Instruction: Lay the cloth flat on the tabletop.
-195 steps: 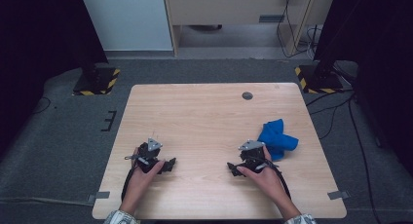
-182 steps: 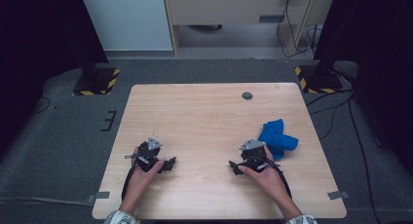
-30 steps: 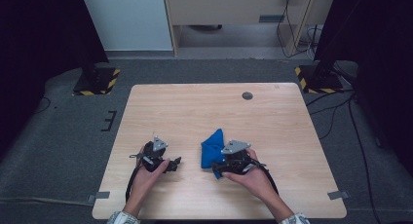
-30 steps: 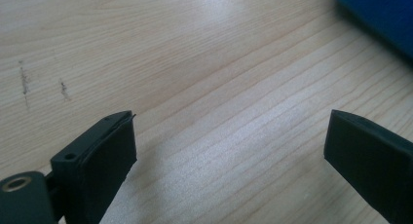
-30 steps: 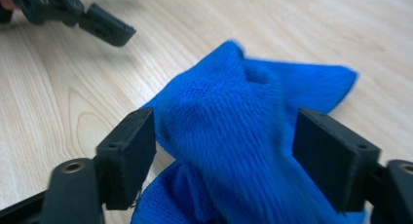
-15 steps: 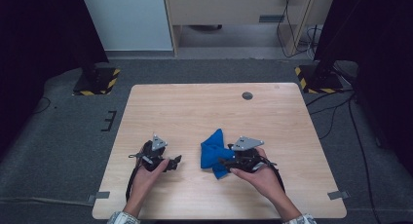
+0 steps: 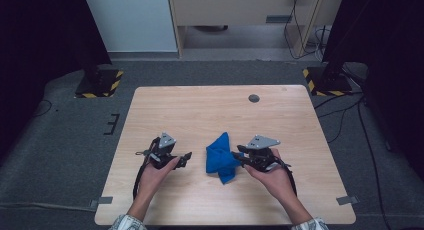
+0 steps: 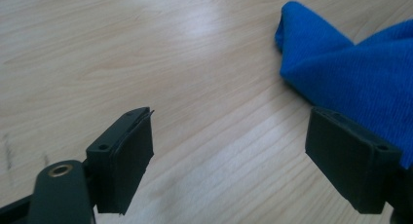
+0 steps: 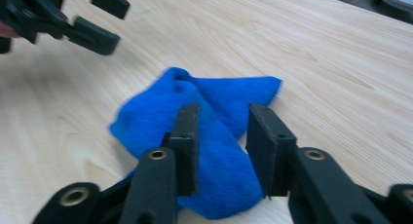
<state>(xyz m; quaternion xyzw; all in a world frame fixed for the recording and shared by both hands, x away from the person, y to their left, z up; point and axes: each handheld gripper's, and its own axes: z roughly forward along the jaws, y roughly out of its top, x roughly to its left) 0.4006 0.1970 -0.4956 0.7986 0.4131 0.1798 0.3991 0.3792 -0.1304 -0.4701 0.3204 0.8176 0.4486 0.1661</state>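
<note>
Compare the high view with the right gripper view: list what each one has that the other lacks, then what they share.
High view alone: the person's hands and forearms, the grey floor, the round dark plug near the table's far edge. Right gripper view alone: a close look at the right gripper, whose jaws have just been closing, a gap remaining, the blue cloth between and beneath them. Both: the cloth, the wooden table, the left gripper with jaws apart.

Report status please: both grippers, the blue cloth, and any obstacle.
Left gripper open, nothing between jaws. Right gripper jaws just closing around a fold of blue cloth, a gap left. Cloth crumpled on table. Nothing in the way.
</note>
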